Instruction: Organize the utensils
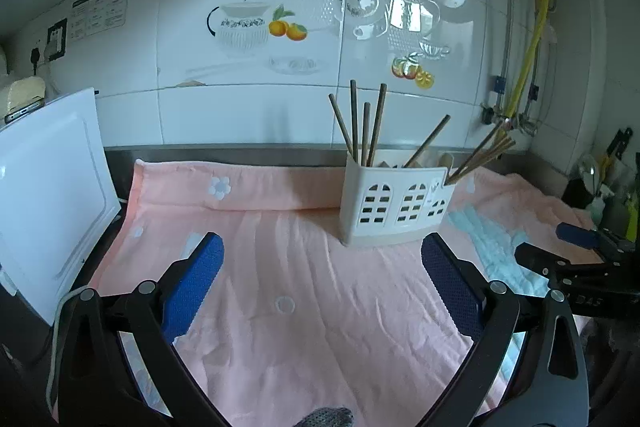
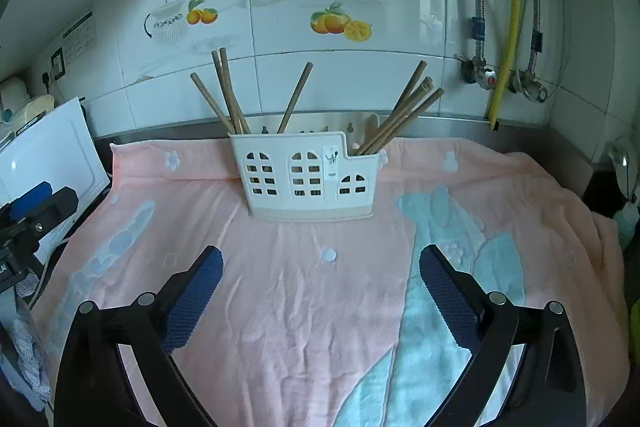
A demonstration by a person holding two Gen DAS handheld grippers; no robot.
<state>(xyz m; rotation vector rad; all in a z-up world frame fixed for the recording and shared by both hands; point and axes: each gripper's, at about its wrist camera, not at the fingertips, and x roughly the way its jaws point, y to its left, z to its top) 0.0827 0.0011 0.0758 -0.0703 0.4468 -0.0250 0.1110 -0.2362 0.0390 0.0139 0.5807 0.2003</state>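
A white utensil holder [image 1: 394, 207] with window-shaped holes stands on a pink towel [image 1: 300, 287]; it also shows in the right wrist view [image 2: 308, 177]. Several brown chopsticks [image 1: 362, 123] stand in its left compartment and several more chopsticks [image 2: 404, 111] lean in its right one. My left gripper [image 1: 322, 255] is open and empty, in front of the holder and a little left. My right gripper [image 2: 320, 267] is open and empty, in front of the holder. The right gripper also shows at the right edge of the left wrist view [image 1: 576, 247].
A white cutting board [image 1: 44, 195] leans at the left of the towel. A tiled wall [image 1: 320, 27] runs behind the counter. A yellow hose [image 2: 510, 15] and metal pipes hang at the back right. Dark items [image 1: 600, 187] crowd the right edge.
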